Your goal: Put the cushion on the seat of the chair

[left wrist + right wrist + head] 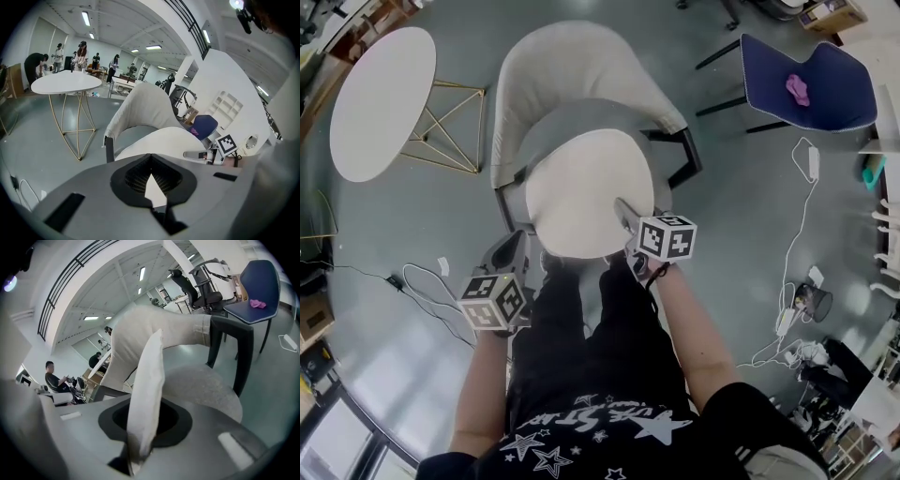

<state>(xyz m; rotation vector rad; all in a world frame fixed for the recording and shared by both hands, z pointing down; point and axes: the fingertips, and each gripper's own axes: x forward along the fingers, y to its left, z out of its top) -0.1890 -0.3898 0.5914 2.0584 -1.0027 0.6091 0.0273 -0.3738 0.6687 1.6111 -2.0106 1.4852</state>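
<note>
My left gripper [151, 186] and right gripper [139, 442] each pinch the near edge of the white cushion [581, 192] (fingers clamped tight), holding it over the grey seat [546, 131] of the chair [581, 66].

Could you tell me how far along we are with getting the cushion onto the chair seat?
Done: the cushion is picked up and sits over the chair's grey seat. In hand: the left gripper and right gripper each pinch its near edge, holding it tilted above the seat. Left: lay it flat on the seat, then let go with both grippers.
</note>
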